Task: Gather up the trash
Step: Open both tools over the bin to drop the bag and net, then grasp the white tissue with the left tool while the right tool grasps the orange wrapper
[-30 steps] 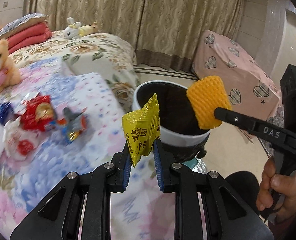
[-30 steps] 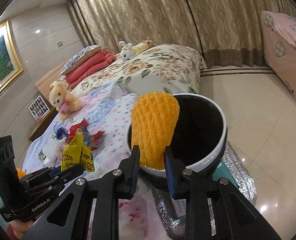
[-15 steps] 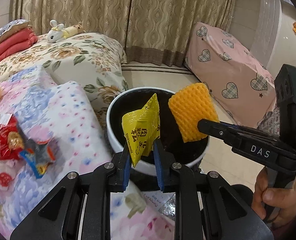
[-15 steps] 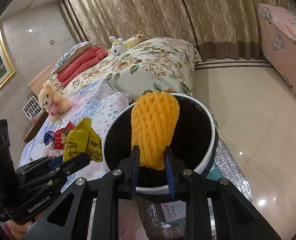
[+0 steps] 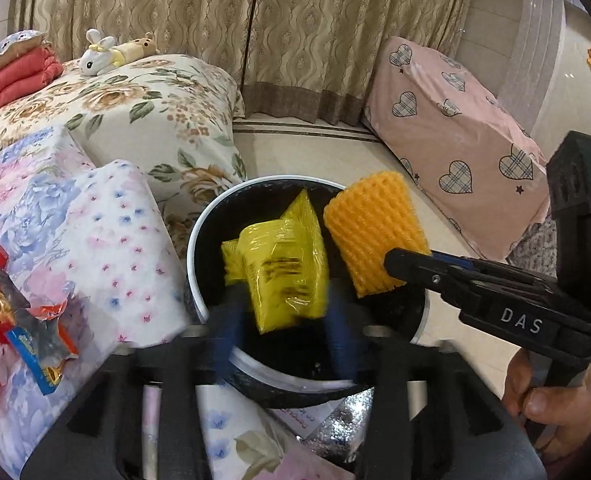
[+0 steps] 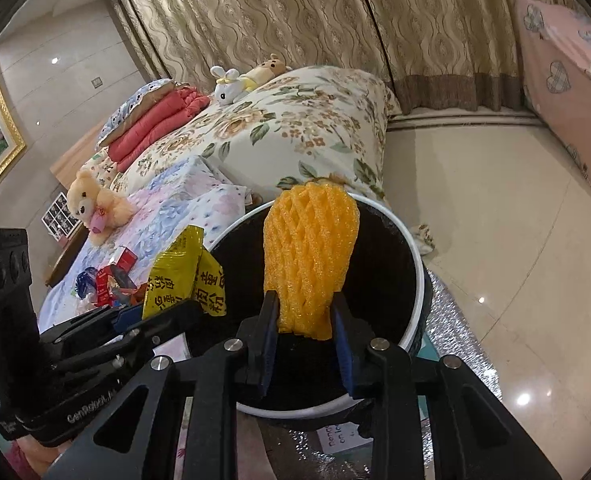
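Both grippers have travelled from beside the bed to above the trash bin [image 5: 199,248], which now fills the middle of both wrist views where earlier it sat further off. The left gripper [image 5: 283,320] has just been opening: its blue pads, blurred in the left wrist view, stand apart on either side of the yellow snack packet [image 5: 283,268], which has tipped and is smeared by motion over the bin's black liner. Whether the pads still touch the packet I cannot tell; in the right wrist view the packet [image 6: 185,276] still stands above the left gripper's [image 6: 151,316] tips, just outside the bin's [image 6: 415,280] white rim. The right gripper [image 6: 305,324] has also just been opening a little, yet the orange foam fruit net [image 6: 309,264] remains upright between its pads, and they look to be touching its lower end. In the left wrist view the net [image 5: 371,232] hangs over the bin's far right rim, at the tip of the right gripper [image 5: 391,264].

The inside of the bin is dark, so its contents cannot be made out. A hand [image 5: 551,404] on the right gripper's handle is cut off by the frame edge.

Count: one bin, one yellow packet, one foam net, two grippers. More wrappers [image 5: 19,320], red and blue, lie on the floral bedspread [image 5: 107,240]; their number is hard to tell. Three plush toys show: a bear [image 6: 93,204] and a rabbit with a smaller bear [image 6: 243,78].
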A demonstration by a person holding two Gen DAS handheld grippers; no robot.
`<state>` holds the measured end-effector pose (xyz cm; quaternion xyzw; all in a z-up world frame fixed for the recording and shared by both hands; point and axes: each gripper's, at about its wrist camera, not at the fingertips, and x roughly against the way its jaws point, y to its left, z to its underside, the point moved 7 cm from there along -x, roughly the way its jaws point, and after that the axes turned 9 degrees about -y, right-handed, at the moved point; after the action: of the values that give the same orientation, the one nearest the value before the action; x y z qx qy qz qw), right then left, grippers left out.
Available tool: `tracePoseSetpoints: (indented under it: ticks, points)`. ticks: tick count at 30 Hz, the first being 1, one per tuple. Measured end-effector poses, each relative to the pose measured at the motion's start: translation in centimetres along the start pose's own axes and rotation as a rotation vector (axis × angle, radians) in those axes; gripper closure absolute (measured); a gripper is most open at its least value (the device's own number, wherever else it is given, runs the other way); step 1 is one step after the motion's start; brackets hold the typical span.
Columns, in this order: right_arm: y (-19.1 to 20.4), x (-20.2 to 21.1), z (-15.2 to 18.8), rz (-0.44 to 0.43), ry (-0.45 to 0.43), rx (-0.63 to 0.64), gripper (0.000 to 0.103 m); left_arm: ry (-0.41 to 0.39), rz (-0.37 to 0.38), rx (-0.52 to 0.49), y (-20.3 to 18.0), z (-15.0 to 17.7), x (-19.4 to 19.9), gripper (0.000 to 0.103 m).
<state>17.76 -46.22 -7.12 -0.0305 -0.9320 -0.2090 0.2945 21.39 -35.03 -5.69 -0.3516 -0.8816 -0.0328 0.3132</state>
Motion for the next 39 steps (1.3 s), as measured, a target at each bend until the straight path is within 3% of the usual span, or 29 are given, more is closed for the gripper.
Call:
tracePoseSetpoints:
  ticks: [1,3,4,11,23,29,32,39]
  points:
    - [-0.2,-0.1,0.1,0.007,0.006,-0.004,0.069,-0.005,-0.007,-0.004,0.0,0.0,0.0,0.035]
    - [-0.7,-0.3,0.3,0.011,0.015,-0.023,0.061,-0.015,-0.018,-0.009,0.0,0.2,0.2,0.028]
    - [-0.9,-0.1,0.3,0.008,0.013,-0.035,0.054,-0.017,-0.017,-0.005,0.1,0.2,0.3,0.028]
    - [-0.7,1.2,0.2,0.005,-0.026,-0.06,0.046,-0.027,-0.039,0.079,2.4,2.0,2.1,0.027]
    - [5.0,1.7,2.1,-0.076,-0.034,-0.022,0.028,-0.054,-0.165,0.185,8.1,6.9,7.8,0.027]
    - [8.4,1.4,3.8,-0.14,-0.03,0.002,0.025,-0.083,-0.24,0.192,10.7,8.6,10.8,0.027]
    - [9.8,1.1,4.6,-0.154,-0.016,0.017,0.024,-0.116,-0.313,0.21,12.4,9.4,12.7,0.025]
    - [13.6,0.5,6.6,-0.2,0.013,0.079,0.024,-0.118,-0.419,0.269,16.6,11.2,15.8,0.022]
